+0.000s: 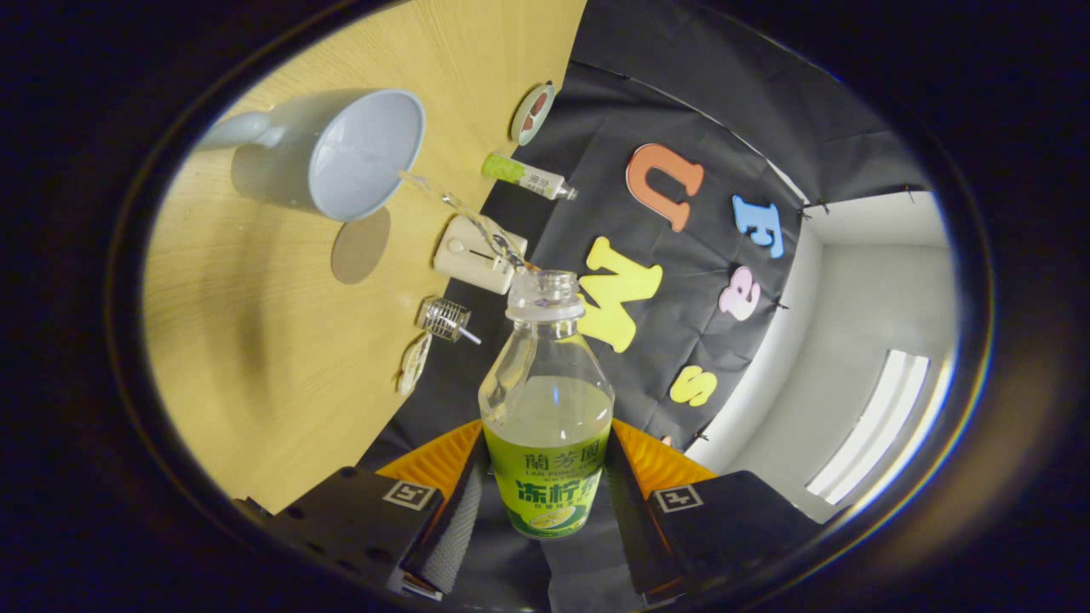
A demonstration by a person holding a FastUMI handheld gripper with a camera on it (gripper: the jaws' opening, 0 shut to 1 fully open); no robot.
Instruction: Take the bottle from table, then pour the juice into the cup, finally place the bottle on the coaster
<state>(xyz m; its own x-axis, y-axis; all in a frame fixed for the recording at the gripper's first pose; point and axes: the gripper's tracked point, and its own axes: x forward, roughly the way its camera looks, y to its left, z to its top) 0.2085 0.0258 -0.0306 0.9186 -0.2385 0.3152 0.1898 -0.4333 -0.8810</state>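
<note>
My gripper (pixel 545 498) is shut on a clear bottle (pixel 545 400) with a green label, both fingers pressing its sides. The bottle is uncapped and tipped over, its open mouth pointing toward a pale grey-blue cup (pixel 353 153) on the wooden table (pixel 255 358). A thin stream of clear juice (pixel 464 213) runs from the bottle's mouth into the cup's opening. Pale liquid still fills part of the bottle. A round coaster (pixel 533 112) with a dark pattern lies on the table beyond the cup, near the table's far edge.
Along the table's far edge lie a small green-and-white tube (pixel 528 177), a cream box-shaped item (pixel 477 254), a wire-coil tool (pixel 447 318) and a small flat tag (pixel 414 364). Behind them hangs the booth's black cloth wall, with a white wall and ceiling light further off.
</note>
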